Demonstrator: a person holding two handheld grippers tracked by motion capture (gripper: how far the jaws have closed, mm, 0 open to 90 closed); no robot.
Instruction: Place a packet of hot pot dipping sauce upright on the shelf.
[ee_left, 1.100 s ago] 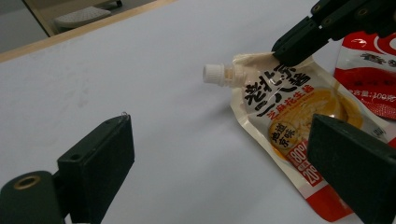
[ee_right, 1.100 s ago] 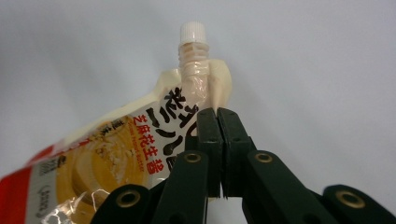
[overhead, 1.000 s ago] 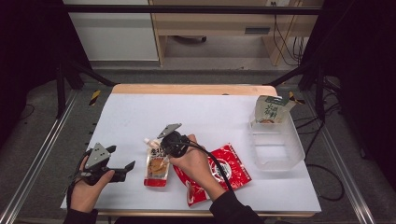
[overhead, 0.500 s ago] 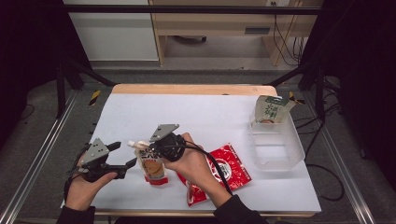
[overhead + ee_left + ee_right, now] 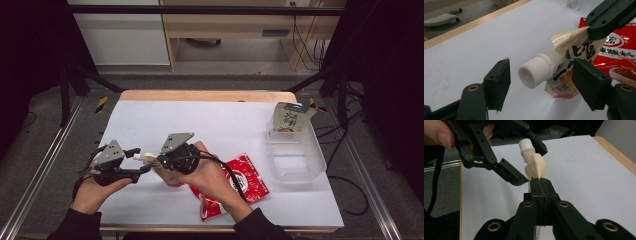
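Note:
A cream spouted pouch [image 5: 574, 57] with a white screw cap [image 5: 535, 73] hangs tilted above the white table [image 5: 225, 125], held by its edge. My right gripper [image 5: 540, 182] is shut on that edge, and in the high view this right gripper [image 5: 161, 164] sits left of centre near the front. My left gripper [image 5: 541, 77] is open. Its jaws have just been closing and stand on either side of the cap without touching it. In the high view the left gripper [image 5: 141, 161] points right at the cap [image 5: 138, 156].
A red snack packet [image 5: 242, 182] lies flat by the right forearm. At the right stands a clear plastic tub [image 5: 297, 160], and a green and white pouch [image 5: 290, 117] leans at its far end. A wooden strip [image 5: 205, 95] edges the table's far side.
The right gripper has lifted the pouch off the table and tilted its cap to the left. The left gripper has risen and moved right to the cap, its jaws narrower.

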